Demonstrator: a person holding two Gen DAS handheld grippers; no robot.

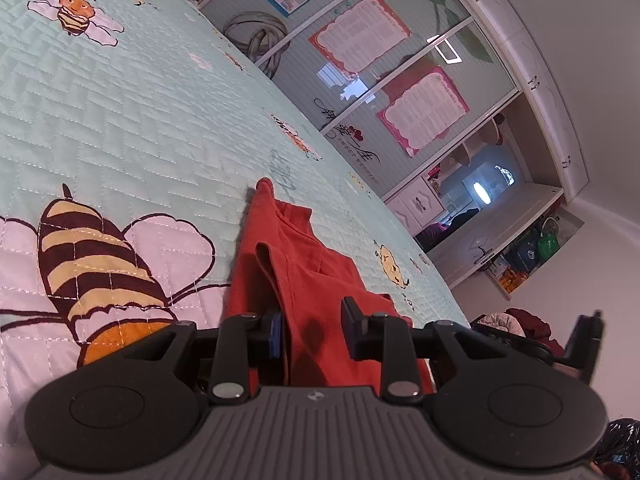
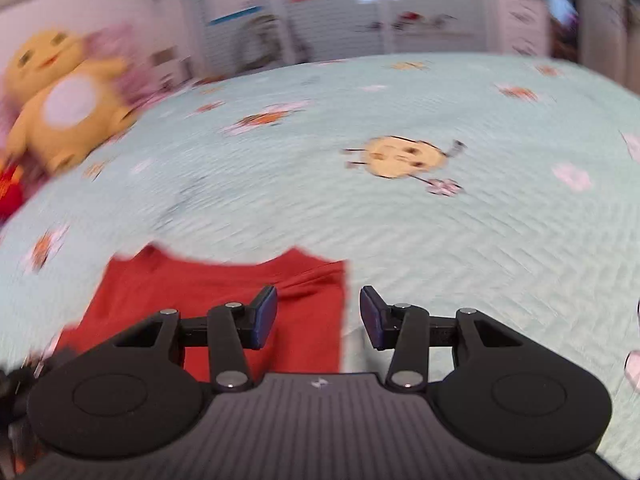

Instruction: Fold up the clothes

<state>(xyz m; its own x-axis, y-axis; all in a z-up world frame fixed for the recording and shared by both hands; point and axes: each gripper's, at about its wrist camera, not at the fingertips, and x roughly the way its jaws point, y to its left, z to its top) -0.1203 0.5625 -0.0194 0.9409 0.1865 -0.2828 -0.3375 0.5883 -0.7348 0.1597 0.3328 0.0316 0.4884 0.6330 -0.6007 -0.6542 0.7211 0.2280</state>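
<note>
The bedspread (image 2: 460,232), pale green and quilted with bee prints, filled most of both views, and a yellow plush toy (image 2: 60,100) sat at its far left edge in the right wrist view. On the near part of the bedspread lay the red shirt (image 2: 208,300), folded into a rough rectangle with its far edge showing a dip in the middle.

The shirt looked light, soft and limp, a knit that would sag and crease rather than hold a shape. It seemed unlikely to slip or to suffer from a firm pinch. The best holds appeared to be the corners and the doubled edges, where layers could be caught together and the fold kept straight.

In the left wrist view the shirt (image 1: 304,272) ran away from the camera in raised ridges. The left gripper (image 1: 312,332) stood with its jaws partly apart, red cloth lying between them; the left pad was close against a fold, though no clamping showed. The right gripper (image 2: 318,316) was spread wider, its jaws straddling the shirt's right edge and holding nothing, in a blurred view.
</note>
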